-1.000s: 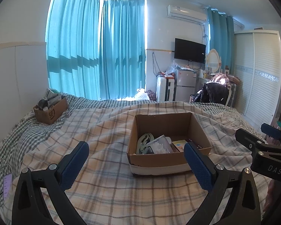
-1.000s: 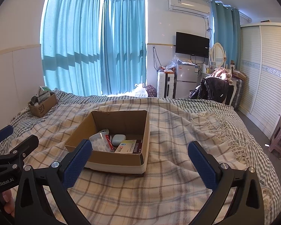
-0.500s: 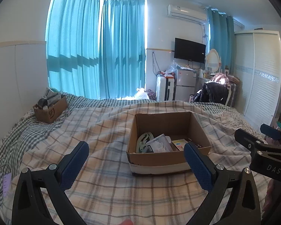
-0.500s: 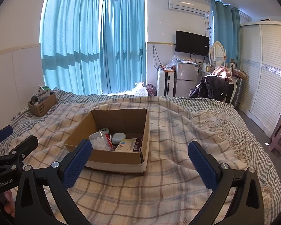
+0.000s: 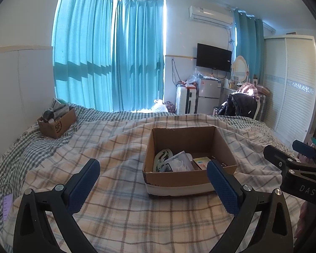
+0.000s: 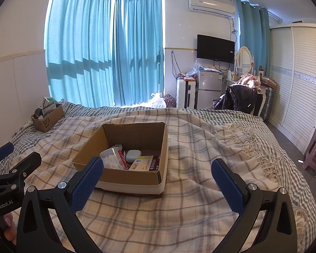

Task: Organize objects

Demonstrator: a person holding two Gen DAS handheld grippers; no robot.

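An open cardboard box (image 5: 179, 179) (image 6: 134, 180) sits on the plaid blanket in the middle of the bed. It holds a green tape roll (image 5: 162, 157), a white packet (image 5: 178, 164) (image 6: 110, 158), a small grey-white case (image 6: 133, 155), a red tube (image 6: 121, 157) and a flat medicine box (image 6: 145, 163) (image 5: 203, 162). My left gripper (image 5: 152, 185) is open and empty, held just short of the box. My right gripper (image 6: 158, 184) is open and empty at the box's right front corner. Each gripper shows at the edge of the other's view.
A second cardboard box (image 5: 58, 123) (image 6: 47, 119) full of items stands at the far left of the bed. A phone (image 5: 6, 207) with a cable lies at the bed's left edge. A fridge (image 6: 208, 89), chair and wardrobe (image 6: 301, 88) stand beyond the bed; a stool (image 6: 313, 156) stands on the right.
Both views have shifted only slightly; the box sits a little lower in the frames. Both grippers stay open and empty.
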